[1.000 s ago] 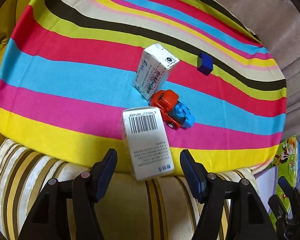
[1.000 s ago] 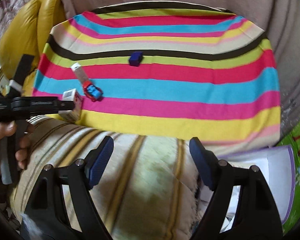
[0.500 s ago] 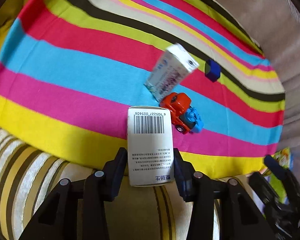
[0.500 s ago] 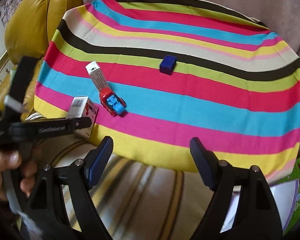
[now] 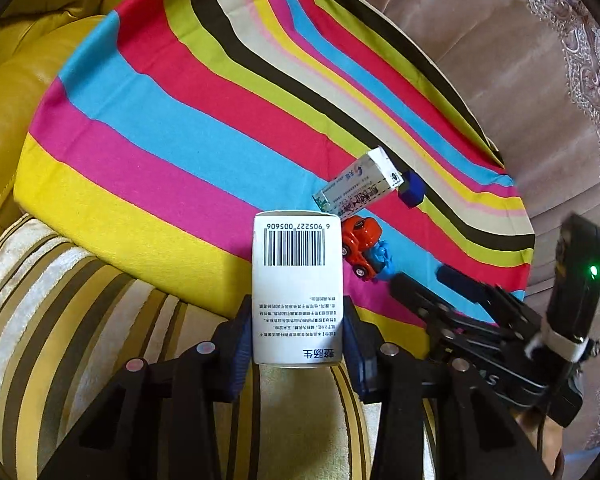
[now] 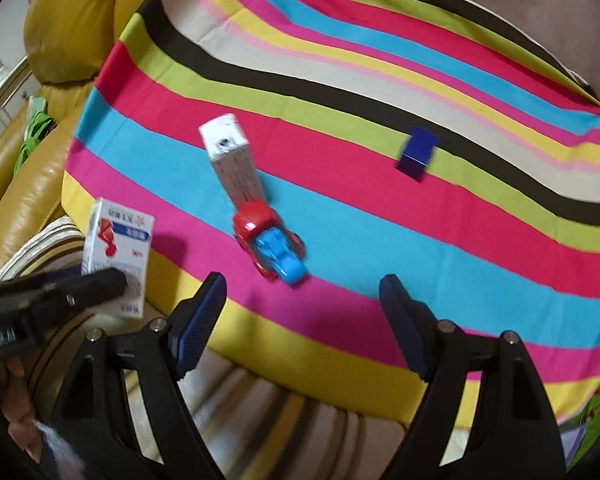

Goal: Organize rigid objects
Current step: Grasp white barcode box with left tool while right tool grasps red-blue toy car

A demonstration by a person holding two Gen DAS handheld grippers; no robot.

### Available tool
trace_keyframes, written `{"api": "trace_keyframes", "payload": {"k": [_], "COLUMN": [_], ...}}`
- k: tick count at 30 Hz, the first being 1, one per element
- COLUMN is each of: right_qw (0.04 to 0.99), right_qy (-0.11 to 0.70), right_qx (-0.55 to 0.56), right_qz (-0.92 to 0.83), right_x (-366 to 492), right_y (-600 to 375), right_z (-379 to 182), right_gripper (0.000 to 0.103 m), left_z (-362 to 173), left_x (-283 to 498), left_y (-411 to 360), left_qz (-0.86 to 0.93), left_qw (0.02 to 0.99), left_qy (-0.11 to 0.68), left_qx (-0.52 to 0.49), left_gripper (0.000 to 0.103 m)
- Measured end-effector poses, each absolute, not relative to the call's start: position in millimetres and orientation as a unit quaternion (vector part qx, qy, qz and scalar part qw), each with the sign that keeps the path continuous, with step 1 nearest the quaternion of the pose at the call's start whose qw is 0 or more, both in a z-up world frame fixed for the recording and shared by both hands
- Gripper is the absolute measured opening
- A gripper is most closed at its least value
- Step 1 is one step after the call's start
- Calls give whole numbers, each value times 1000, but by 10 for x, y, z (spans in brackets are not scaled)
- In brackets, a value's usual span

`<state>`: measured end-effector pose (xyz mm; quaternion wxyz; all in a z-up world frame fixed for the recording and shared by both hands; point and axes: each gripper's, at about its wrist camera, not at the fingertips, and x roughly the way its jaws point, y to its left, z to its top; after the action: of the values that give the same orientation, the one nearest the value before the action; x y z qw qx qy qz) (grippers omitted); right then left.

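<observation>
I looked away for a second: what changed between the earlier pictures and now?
The left gripper closed its jaws onto the white barcoded carton. The open right gripper moved toward the red-and-blue toy car. The car, the slim white box and the dark blue block stayed put.

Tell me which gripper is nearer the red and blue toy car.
Right. The right gripper hangs just short of the toy car, jaws wide and empty. The left gripper sits off to the car's side, jaws closing on the barcoded white box.

Striped cloth (image 6: 380, 208) over a striped cushion (image 5: 80, 320) — yellow leather sofa (image 6: 60, 40) beside.
</observation>
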<state>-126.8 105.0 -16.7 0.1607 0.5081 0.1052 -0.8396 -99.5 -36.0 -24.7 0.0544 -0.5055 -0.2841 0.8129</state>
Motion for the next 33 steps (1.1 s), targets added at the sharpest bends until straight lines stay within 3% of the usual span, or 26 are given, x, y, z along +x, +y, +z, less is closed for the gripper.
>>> {"api": "trace_keyframes", "payload": {"k": [4,16,21,33], "right_qw": [175,191,198,185], "right_qy": [133,127,122,87], "right_qx": [511,537,542,537], "right_qz": [-831,-811,-808,-819], "right_x": [-1347,-1592,-1612,-1401], "right_y": [896,797,794,1021], "right_z": [-278,-481,-502,-359], "right_gripper": [80,61,45,45], "left_z": [-248,-279,-285,-307], "left_x": [-982,-1015,-1016,-1054], "left_y": [-381,-347,-338,-381], "left_qz": [813,811,811,813], "left_qw": [57,60,60,60], "left_qy": [-285,-292,-291,-283], "left_qx": [-504,-503,-503,-505], "left_gripper": [41,41,41,41]}}
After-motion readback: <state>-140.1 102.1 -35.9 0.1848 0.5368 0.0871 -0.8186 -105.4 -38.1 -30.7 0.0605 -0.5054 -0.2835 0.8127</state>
